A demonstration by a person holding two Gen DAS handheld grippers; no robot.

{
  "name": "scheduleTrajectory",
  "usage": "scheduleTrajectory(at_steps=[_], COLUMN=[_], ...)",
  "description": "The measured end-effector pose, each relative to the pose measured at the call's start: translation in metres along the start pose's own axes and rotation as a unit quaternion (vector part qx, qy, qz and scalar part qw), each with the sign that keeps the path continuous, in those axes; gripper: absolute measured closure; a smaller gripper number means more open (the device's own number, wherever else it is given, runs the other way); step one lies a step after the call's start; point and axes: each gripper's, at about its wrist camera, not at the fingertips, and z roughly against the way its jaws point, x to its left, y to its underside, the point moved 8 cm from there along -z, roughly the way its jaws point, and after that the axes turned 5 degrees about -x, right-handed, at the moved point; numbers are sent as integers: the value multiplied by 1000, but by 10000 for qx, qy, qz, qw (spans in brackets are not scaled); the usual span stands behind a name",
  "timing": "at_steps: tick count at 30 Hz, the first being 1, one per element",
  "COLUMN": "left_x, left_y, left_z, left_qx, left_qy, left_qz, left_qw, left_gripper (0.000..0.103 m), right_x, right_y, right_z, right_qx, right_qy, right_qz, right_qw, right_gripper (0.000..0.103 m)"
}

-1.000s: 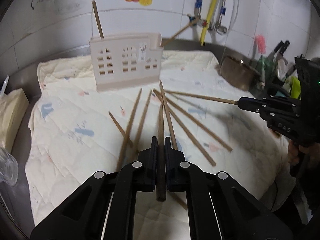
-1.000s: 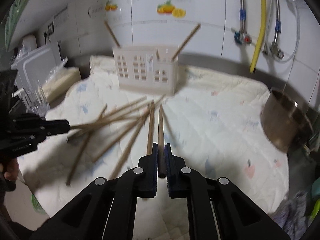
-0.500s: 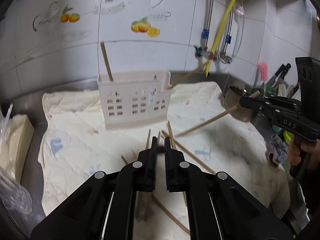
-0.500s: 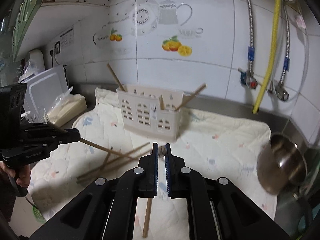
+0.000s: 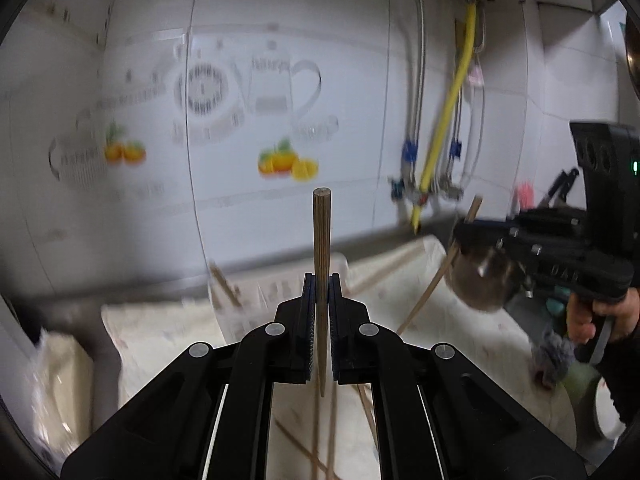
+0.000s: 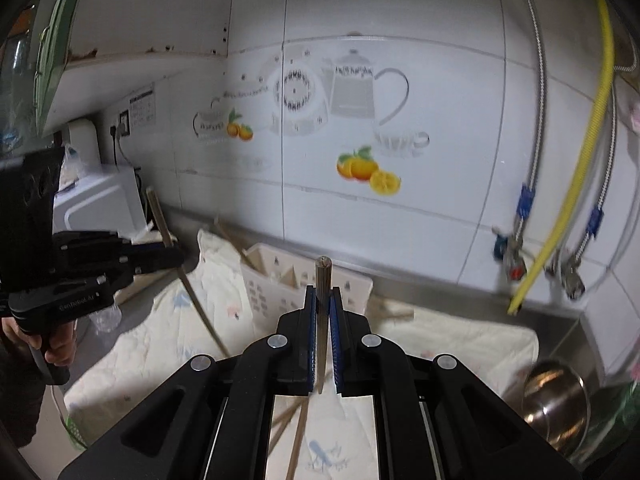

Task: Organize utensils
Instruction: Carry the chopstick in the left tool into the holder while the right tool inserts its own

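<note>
Left gripper point(image 5: 321, 294) is clamped on a round wooden chopstick point(image 5: 321, 240), held upright; the butt end stands well above the pads and the thin tip shows just below them. Right gripper point(image 6: 322, 304) pinches a second chopstick point(image 6: 322, 276) the same way, with only a short stub above the pads. Left view is motion-blurred: the white slotted utensil holder point(image 5: 276, 300) is mostly hidden behind the fingers and its compartments are unreadable. Right view shows the holder point(image 6: 280, 280) more sharply, with dividers, window-like cutouts and a chopstick leaning out at its left end. Each view also catches the other gripper side-on with its stick crossing the jaws at an angle: right gripper point(image 5: 460, 236), left gripper point(image 6: 176, 256). Loose chopsticks point(image 5: 320, 444) lie on the cream quilted cloth point(image 6: 460, 340), largely covered by the gripper bodies. Steel bowl point(image 6: 556, 396) sits at the cloth's right edge. A yellow hose point(image 6: 576, 168) hangs on the white tile wall.
</note>
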Motion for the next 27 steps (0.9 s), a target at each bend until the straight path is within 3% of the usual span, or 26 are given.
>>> scheduleTrajectory(at_steps=[5,11,18,27], left_x=[16,39,63,91], left_y=[-52,-75,-66,-26], left_z=[-5,-24,-55,-88], left_qx=[-413,-596,-460,83], left_qy=[-226,-620,-845,-889], left_qz=[-63,-58,162,516], left_qw=[9989,9963,9952,9947], left_gripper=[98,98,98,98], right_x=[-2,-14,-21,-21], right_y=[-27,-50,-55,-26], right_z=[-10,-31,-62,-98], right_qx=[-151,-309,-282,77], right_qy=[46,159,176,149], right_qz=[29,-64,-196,-296], right_qw=[9999,9994,9993,9994], right_gripper=[97,97,97,97])
